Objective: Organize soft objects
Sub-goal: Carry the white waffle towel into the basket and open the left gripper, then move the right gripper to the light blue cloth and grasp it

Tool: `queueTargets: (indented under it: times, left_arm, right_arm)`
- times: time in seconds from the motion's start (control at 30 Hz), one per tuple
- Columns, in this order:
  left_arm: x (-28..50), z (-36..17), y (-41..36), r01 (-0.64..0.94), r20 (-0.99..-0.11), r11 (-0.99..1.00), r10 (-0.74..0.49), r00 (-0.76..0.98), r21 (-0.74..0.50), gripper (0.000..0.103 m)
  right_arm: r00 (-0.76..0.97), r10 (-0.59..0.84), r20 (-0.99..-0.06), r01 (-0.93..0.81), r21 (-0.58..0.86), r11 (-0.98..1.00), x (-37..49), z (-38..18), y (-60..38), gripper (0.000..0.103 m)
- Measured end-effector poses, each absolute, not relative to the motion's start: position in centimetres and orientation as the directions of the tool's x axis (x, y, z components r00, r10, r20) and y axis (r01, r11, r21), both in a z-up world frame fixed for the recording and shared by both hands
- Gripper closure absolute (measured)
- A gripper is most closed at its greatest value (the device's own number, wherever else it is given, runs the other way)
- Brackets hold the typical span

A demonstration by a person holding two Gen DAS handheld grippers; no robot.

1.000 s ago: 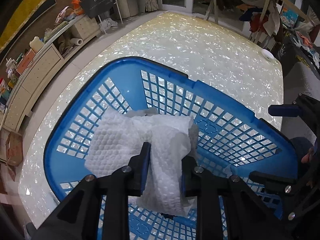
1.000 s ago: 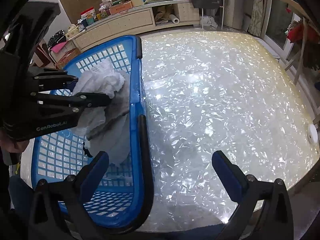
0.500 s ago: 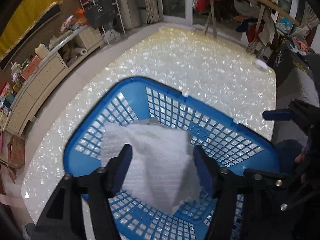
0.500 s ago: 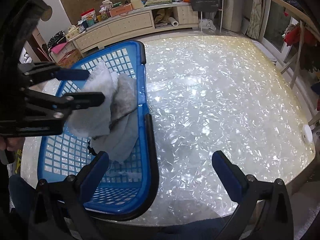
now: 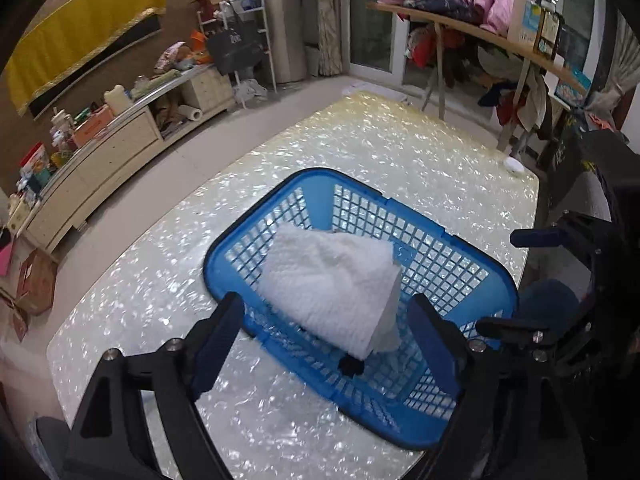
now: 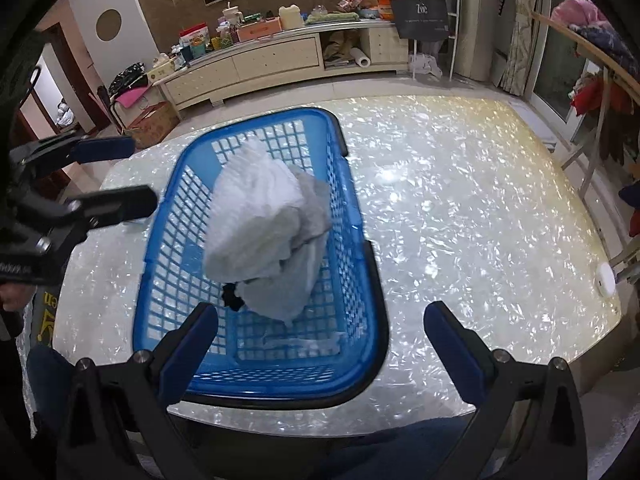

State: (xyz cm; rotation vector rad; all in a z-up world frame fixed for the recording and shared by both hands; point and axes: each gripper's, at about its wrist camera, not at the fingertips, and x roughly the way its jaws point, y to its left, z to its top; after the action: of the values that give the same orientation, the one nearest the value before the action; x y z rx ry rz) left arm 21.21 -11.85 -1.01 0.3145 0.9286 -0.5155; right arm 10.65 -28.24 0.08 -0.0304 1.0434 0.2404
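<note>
— Looking at the left gripper: is the towel held?
— No. Its jaws have just been opening and stand wide, nothing between them. The towel lies in the blue basket on the counter, over a grey cloth.
— And the right gripper?
— Jaws spread wide, empty, above the basket's near rim.

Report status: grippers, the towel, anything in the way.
Left gripper open, jaws just opened, nothing between them. Right gripper open, empty. White towel in blue basket, on grey cloth. Nothing in the way.
</note>
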Motion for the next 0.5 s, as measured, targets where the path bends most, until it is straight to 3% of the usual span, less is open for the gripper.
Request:
queueTargets:
  times: [0.07, 0.27, 0.5]
  left_arm:
    - [20.3, -0.5, -10.6, 0.535, -0.813, 0.844, -0.288, 0.505, 0.033, 0.02]
    - [17.7, 0.2, -7.0, 0.49, -0.781, 0.872, -0.296, 0.55, 0.015, 0.0]
    - [15.0, 0.1, -2.1, 0.399, -0.767, 0.916, -0.233, 0.597, 0.033, 0.0]
  right_arm:
    - [0.488, 0.187, -0.853, -0.221, 0.086, 0.971, 10.5, 0.6, -27.5, 0.0]
    - [0.504, 0.208, -0.838, -0.271, 0.074, 0.96, 10.1, 1.7, -24.9, 0.0]
    - [0.472, 0.231, -0.851, -0.36, 0.053, 0.931, 10.2, 0.7, -20.6, 0.0]
